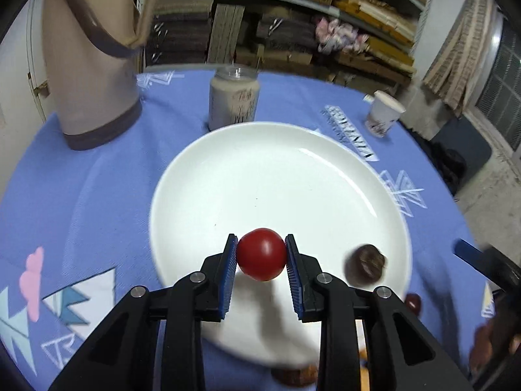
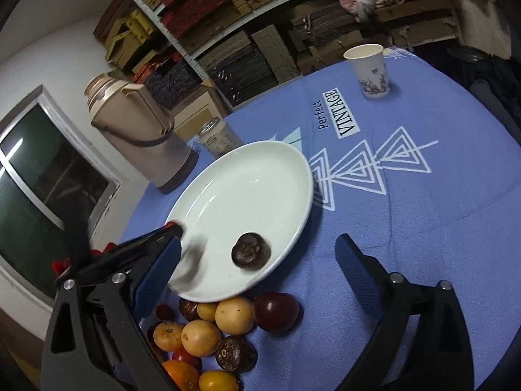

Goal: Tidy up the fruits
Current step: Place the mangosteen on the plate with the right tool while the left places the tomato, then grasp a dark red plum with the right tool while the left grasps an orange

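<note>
Left gripper (image 1: pixel 261 254) clamps a tomato (image 1: pixel 260 253) at lower centre, over the plate (image 1: pixel 228 169). Right gripper (image 2: pixel 260 254) fingers stand wide, empty; dark fruit (image 2: pixel 250 251) lies on the plate.

We see through two fisheye cameras, each riding on a handheld gripper and looking forward along its fingers (image 1: pixel 229 270). The left wrist view tilts steeply down, close above the white plate (image 1: pixel 182 169), facing the shelves (image 1: pixel 293 3) beyond the counter (image 1: pixel 81 179). The right wrist view sits a little farther back and to the side, rolled, angled less steeply. Both share the plate, the beige flask (image 1: pixel 88 75), the jar (image 1: pixel 232 97), the paper cup (image 2: pixel 369 68) and the shelves.
</note>
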`<control>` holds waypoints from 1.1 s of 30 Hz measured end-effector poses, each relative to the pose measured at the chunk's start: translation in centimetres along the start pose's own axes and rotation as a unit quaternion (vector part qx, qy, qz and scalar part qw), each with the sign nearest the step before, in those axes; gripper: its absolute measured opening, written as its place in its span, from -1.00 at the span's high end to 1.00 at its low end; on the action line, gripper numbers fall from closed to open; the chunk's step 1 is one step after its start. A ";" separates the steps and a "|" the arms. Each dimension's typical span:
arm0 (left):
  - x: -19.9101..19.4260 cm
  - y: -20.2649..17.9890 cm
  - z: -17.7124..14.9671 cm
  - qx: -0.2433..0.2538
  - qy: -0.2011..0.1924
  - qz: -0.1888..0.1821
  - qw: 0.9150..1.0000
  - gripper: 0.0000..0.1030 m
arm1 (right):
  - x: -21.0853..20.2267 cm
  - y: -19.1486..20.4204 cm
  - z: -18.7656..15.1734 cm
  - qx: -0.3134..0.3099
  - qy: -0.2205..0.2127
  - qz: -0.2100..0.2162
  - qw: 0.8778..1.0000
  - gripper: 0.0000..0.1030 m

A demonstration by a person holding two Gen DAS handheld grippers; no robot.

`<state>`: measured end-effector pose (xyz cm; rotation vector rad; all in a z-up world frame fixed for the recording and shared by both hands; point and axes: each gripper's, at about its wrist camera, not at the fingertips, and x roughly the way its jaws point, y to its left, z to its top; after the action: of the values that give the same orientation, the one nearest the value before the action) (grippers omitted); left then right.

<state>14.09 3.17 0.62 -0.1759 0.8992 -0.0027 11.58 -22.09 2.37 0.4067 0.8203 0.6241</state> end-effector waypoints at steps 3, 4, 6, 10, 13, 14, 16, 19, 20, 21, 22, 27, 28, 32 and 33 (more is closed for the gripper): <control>1.0 0.4 0.0 -0.011 0.022 -0.004 1.000 0.05 | -0.1 0.7 -0.3 -0.021 0.004 -0.006 1.000 -0.82; 0.6 0.7 0.1 -0.017 0.011 0.003 1.000 -0.36 | -0.2 1.3 -0.5 -0.046 -0.001 -0.019 0.999 -0.82; -0.7 1.2 -0.1 -0.030 -0.021 0.012 0.999 -0.57 | -0.3 2.2 -0.8 -0.086 0.000 -0.043 0.995 -0.82; -2.7 1.5 -1.0 -0.018 -0.022 0.000 1.000 -0.63 | -0.5 2.9 -1.1 -0.125 0.022 -0.072 0.989 -0.82; -4.5 2.0 -2.6 -0.013 -0.024 -0.006 1.000 -0.70 | 0.3 3.2 -2.2 -0.166 0.075 -0.113 0.977 -0.82; -5.2 2.2 -3.3 -0.012 -0.022 -0.010 1.000 -0.73 | 0.9 3.2 -2.7 -0.179 0.095 -0.120 0.972 -0.73; -6.5 3.0 -4.5 -0.017 -0.022 -0.018 0.999 -0.85 | 1.9 3.1 -3.5 -0.196 0.120 -0.141 0.963 -0.43; -7.8 4.1 -6.1 -0.026 -0.026 -0.022 0.999 -0.87 | 3.0 3.0 -4.4 -0.212 0.143 -0.153 0.955 -0.25; -8.1 4.5 -6.5 -0.029 -0.027 -0.025 0.999 -0.87 | 3.2 2.9 -4.5 -0.214 0.144 -0.155 0.954 -0.25; -8.1 5.0 -6.9 -0.032 -0.024 -0.030 0.999 -0.87 | 3.3 3.0 -4.6 -0.215 0.144 -0.155 0.953 -0.25; -8.0 5.2 -7.2 -0.033 -0.020 -0.034 0.999 -0.87 | 3.4 3.0 -4.7 -0.218 0.145 -0.152 0.953 -0.25; -6.4 6.3 -8.5 -0.028 0.020 -0.038 0.999 -0.87 | 4.1 3.9 -5.4 -0.236 0.151 -0.131 0.951 -0.01; -6.3 6.1 -8.6 -0.019 0.025 -0.034 0.999 -0.87 | 4.4 4.2 -5.7 -0.242 0.155 -0.128 0.949 0.04; -6.6 4.4 -9.3 0.031 0.023 -0.021 0.999 -0.87 | 4.7 4.7 -5.8 -0.255 0.149 -0.129 0.947 0.23; -6.5 3.9 -9.3 0.044 0.023 -0.017 0.999 -0.87 | 4.8 4.8 -5.8 -0.257 0.147 -0.130 0.946 0.25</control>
<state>2.48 6.13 -0.60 -0.1088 0.9401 -0.0774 7.86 -14.84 -1.20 -0.2749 0.9363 0.6318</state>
